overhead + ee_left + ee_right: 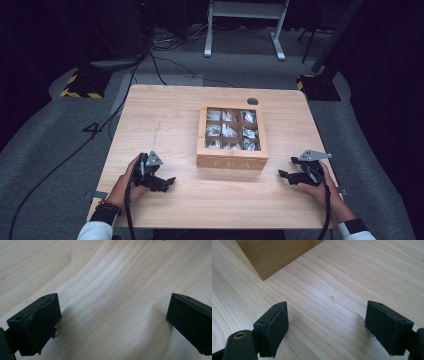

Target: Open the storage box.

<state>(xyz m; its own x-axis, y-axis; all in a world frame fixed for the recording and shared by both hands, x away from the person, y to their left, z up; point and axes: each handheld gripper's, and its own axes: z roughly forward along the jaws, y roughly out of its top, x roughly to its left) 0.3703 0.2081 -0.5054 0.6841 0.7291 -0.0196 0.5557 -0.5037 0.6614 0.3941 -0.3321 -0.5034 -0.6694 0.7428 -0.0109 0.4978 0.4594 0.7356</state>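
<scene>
A wooden tea box (232, 161) with a windowed lid stands on the middle of the light wood table (165, 120); white tea bags show in its compartments. My left gripper (167, 183) rests on the table to the box's front left, jaws wide apart over bare wood (112, 315). My right gripper (283, 174) sits to the box's front right, open and empty (327, 322). A corner of the box (274, 255) shows at the top left of the right gripper view.
A small dark round spot (252, 101) lies near the table's far edge behind the box. Beyond the table are grey carpet, cables (160, 70), a white frame's legs (245, 30) and yellow-black striped stand feet (82, 87).
</scene>
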